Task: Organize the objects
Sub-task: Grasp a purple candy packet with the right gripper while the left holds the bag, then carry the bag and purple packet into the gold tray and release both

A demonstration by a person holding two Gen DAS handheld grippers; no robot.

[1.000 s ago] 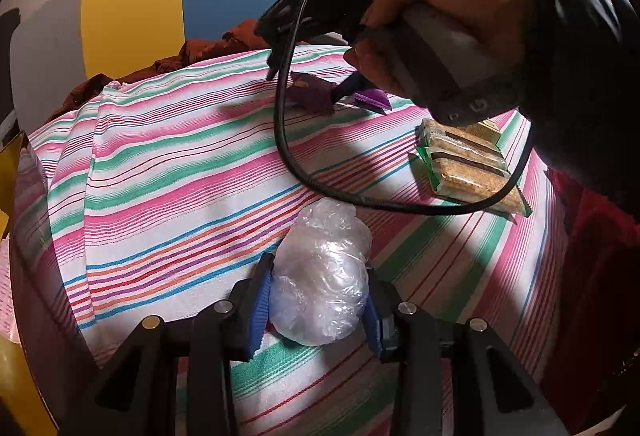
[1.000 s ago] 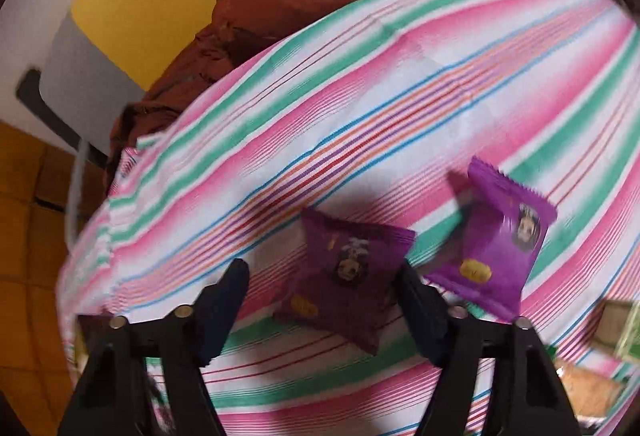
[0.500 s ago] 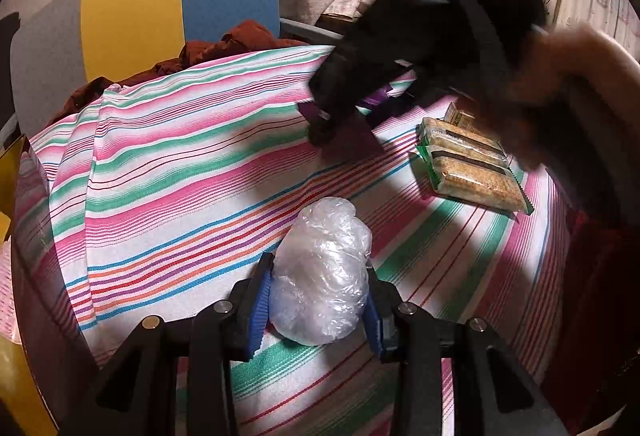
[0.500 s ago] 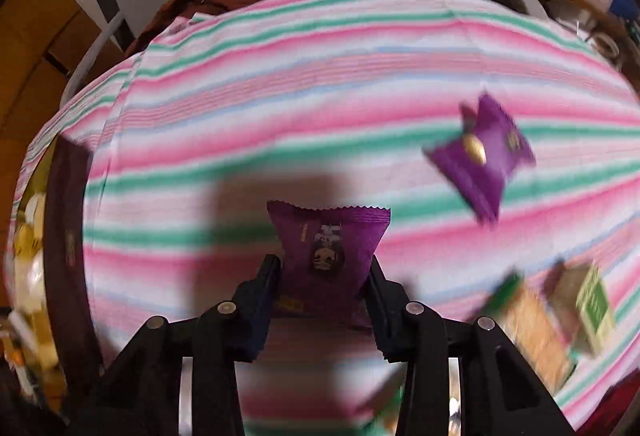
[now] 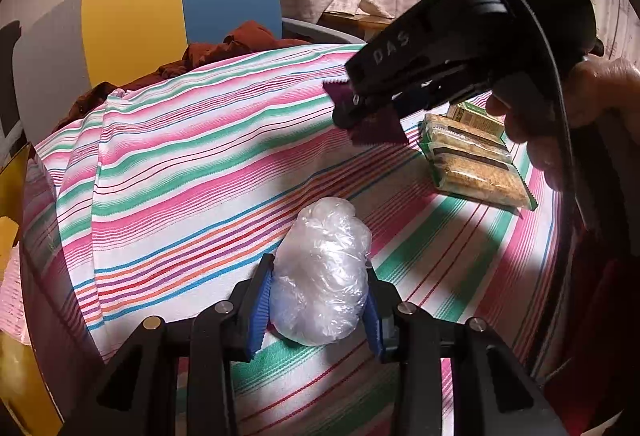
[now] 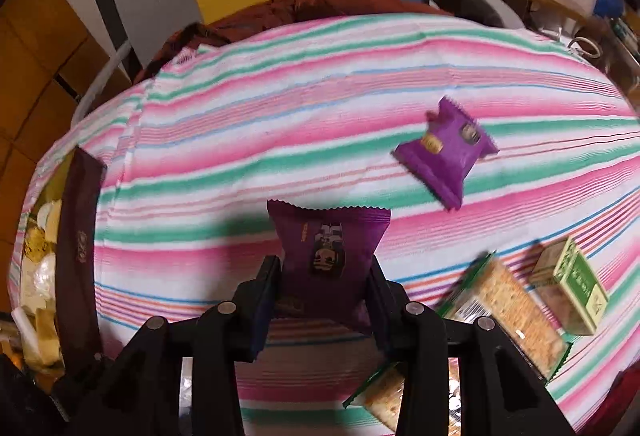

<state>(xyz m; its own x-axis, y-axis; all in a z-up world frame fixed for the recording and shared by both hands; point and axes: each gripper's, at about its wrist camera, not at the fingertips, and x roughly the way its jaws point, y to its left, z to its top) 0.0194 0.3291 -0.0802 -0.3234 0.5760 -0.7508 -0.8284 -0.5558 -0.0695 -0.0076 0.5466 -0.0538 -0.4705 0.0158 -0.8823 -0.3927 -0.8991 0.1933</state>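
My left gripper is shut on a clear plastic-wrapped bundle low over the striped tablecloth. My right gripper is shut on a dark purple snack packet and holds it above the cloth. In the left wrist view the right gripper hangs at the upper right, held by a hand, with the purple packet sticking out of it. A second purple packet lies on the cloth to the right.
Cracker packs and a small green box lie at the table's right side. A dark-rimmed container of pale snacks stands at the left edge. A chair with brown cloth stands behind the table.
My right gripper closed on the dark purple packet and lifted it off the cloth, swinging leftward. The left gripper has stayed still with the bundle.
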